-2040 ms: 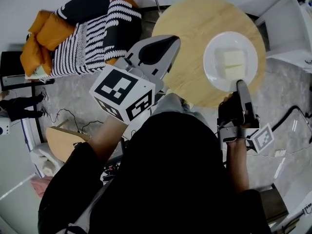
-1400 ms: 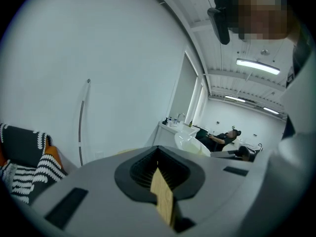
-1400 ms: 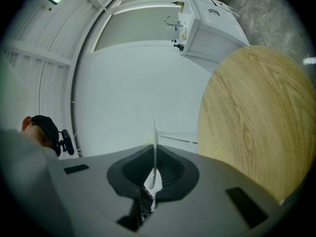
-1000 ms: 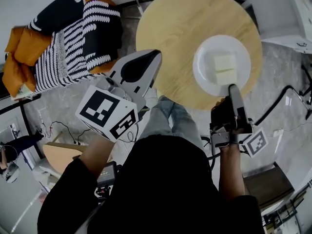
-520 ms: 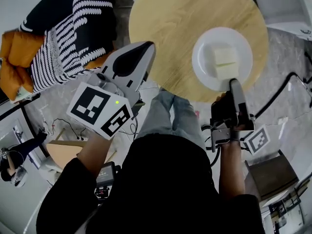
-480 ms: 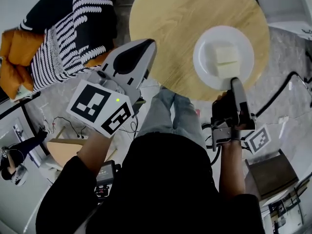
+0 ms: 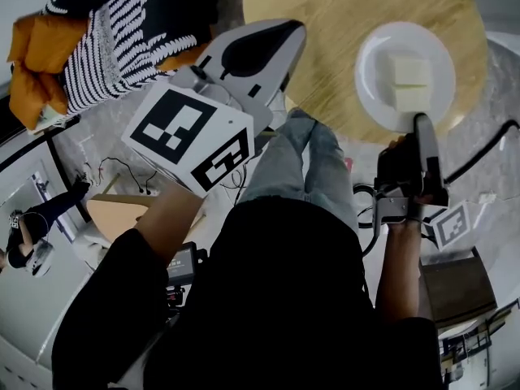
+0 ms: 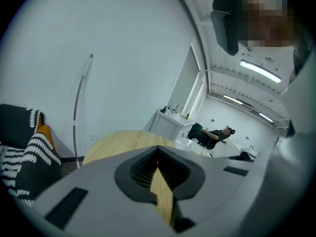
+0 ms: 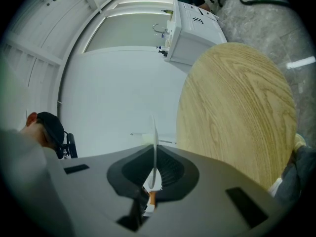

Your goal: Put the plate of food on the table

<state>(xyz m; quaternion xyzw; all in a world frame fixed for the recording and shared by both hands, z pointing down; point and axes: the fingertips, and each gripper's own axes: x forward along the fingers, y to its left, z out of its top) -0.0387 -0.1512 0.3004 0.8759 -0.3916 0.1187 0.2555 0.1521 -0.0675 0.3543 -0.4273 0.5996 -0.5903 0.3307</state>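
Observation:
A white plate carrying two pale food blocks hangs over the near right part of the round wooden table. Whether it touches the tabletop I cannot tell. My right gripper is shut on the plate's near rim. In the right gripper view the plate shows edge-on as a thin white line between the jaws, with the table to the right. My left gripper hovers at the table's left edge, shut and holding nothing. In the left gripper view the table lies beyond the jaws.
A sofa with a black-and-white striped blanket and orange cushions stands to the table's left. Cables lie on the floor. A white cabinet stands beyond the table, and a brown box is at the lower right.
Both grippers have sunk a little, the right one still with the plate. The table has slid toward the upper right of the head view, and the left gripper looms larger.

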